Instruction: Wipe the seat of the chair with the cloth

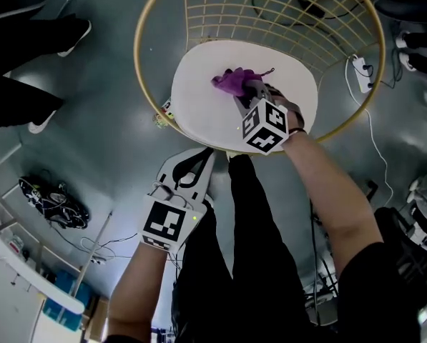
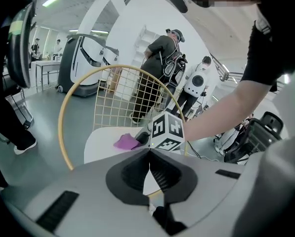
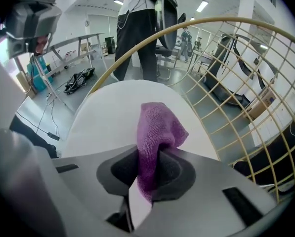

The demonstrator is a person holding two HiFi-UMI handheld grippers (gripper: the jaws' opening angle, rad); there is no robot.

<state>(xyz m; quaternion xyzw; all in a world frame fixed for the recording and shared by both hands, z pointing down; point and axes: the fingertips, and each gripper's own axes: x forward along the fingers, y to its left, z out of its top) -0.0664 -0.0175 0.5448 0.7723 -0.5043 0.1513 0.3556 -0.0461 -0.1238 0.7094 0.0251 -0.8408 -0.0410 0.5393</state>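
The chair has a white round seat (image 1: 199,98) and a yellow wire back (image 1: 270,13). My right gripper (image 1: 250,91) is over the middle of the seat, shut on a purple cloth (image 1: 233,81) that bunches out past its jaws onto the seat. In the right gripper view the purple cloth (image 3: 154,137) is pinched between the jaws above the white seat (image 3: 112,112). My left gripper (image 1: 188,170) hangs below the seat's front edge, jaws shut with nothing in them. In the left gripper view the seat (image 2: 100,139), the cloth (image 2: 127,142) and the right gripper's marker cube (image 2: 167,131) lie ahead.
A power strip (image 1: 361,73) with a white cable lies on the grey floor right of the chair. Shoes of another person (image 1: 63,38) stand at upper left. A dark bundle of gear (image 1: 52,202) lies at left. People stand behind the chair (image 2: 159,78).
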